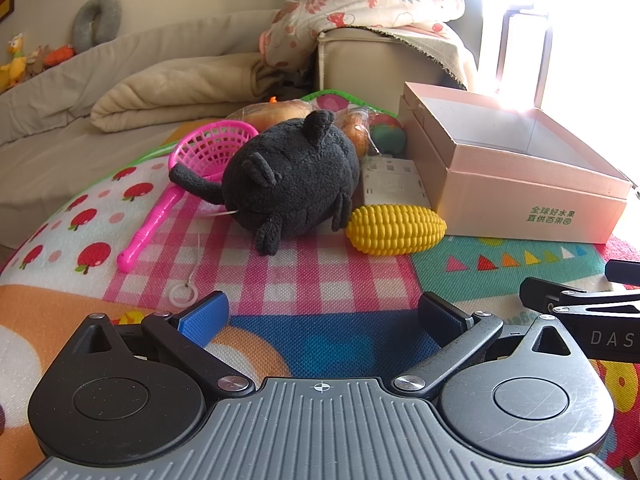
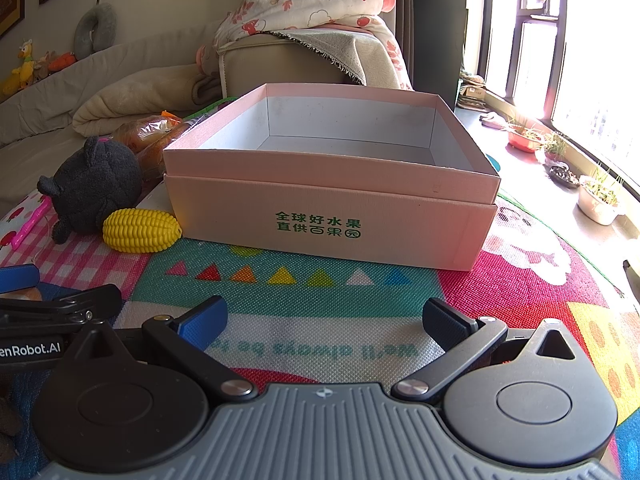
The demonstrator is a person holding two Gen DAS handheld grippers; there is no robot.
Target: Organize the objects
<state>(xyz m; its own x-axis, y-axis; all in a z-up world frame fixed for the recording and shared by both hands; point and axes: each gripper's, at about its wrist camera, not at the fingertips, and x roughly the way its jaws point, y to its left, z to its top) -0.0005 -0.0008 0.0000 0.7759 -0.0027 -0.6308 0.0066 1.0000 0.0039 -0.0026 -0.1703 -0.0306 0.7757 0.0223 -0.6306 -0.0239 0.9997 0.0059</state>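
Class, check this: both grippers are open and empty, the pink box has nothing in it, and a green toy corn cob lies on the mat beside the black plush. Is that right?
Not quite: the toy corn cob is yellow, not green, as the left wrist view shows. The rest holds: the left gripper and right gripper are open and empty, the pink box has nothing in it, and the cob lies on the mat beside the black plush.

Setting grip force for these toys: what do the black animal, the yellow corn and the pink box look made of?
Black animal: soft plush, matte fuzzy pile. Yellow corn: probably moulded plastic or rubber, its kernels smooth with a slight sheen. Pink box: cardboard, matte, with thin folded walls, a white inside and green printed characters.
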